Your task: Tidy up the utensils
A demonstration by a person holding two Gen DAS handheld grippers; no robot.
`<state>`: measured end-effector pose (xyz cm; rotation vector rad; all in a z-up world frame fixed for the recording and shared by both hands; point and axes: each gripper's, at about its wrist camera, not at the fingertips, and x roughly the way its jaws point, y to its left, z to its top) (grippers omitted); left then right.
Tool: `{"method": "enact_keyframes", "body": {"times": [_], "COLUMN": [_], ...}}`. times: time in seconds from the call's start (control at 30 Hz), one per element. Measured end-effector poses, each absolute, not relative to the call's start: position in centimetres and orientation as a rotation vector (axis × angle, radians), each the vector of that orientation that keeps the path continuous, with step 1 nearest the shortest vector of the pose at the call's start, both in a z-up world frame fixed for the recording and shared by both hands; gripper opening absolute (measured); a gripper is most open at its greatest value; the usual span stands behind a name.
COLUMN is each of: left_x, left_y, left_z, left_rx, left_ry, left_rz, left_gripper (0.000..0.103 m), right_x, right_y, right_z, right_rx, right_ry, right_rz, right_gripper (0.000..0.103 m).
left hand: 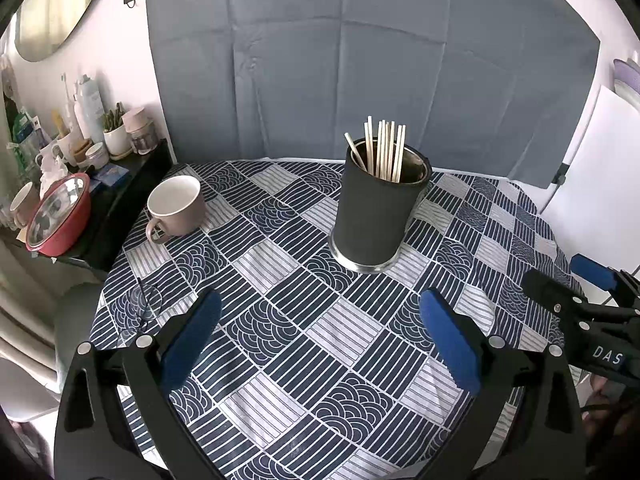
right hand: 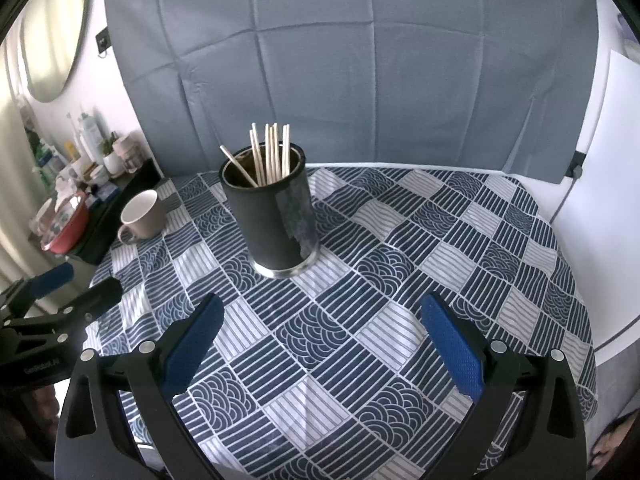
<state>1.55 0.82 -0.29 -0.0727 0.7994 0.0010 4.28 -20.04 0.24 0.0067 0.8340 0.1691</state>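
Both hand-held grippers, left (left hand: 320, 336) and right (right hand: 320, 338), gape wide, holding nothing

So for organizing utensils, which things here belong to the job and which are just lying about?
Job:
- chopsticks
- dark holder they stand in
- left hand-held gripper, open
- right hand-held gripper, open

Lying about:
- mug
- red bowl
- shelf clutter
- patterned tablecloth

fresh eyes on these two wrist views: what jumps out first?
The dark cylindrical holder packed with pale chopsticks stands upright mid-table on the blue-and-white patterned tablecloth. A beige mug sits apart to its left, near the table edge. Both the left gripper and right gripper hang open and empty.
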Motion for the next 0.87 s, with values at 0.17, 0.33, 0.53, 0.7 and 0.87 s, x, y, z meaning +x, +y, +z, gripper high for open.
{"method": "enact_keyframes", "body": {"times": [0.17, 0.33, 0.53, 0.7, 0.87], "left_x": [1.53, 1.51, 1.60, 1.90, 1.91], "left_y": [0.85, 0.80, 0.80, 1.13, 1.60], "left_z": [-0.40, -0.41, -0.41, -0.52, -0.48], "left_rx": [-0.073, -0.073, -0.076, -0.100, -0.118], "left_ry": [0.802, 0.796, 0.791, 0.800, 0.804], "left_rz": [0.000, 0.000, 0.003, 0.006, 0.021], "left_gripper": [0.097, 0.097, 0.097, 0.097, 0.097], "right_x": [4.33, 4.48, 4.54, 4.54, 4.46], "right_y": [-20.06, -20.03, -20.14, -20.22, -20.20], "right_z": [0.22, 0.25, 0.35, 0.42, 0.49], "right_rx": [0.005, 0.002, 0.002, 0.005, 0.005], "right_ry": [0.835, 0.832, 0.832, 0.828, 0.825], "right_rz": [0.169, 0.168, 0.165, 0.161, 0.161], "right_gripper": [0.095, 0.095, 0.095, 0.095, 0.095]}}
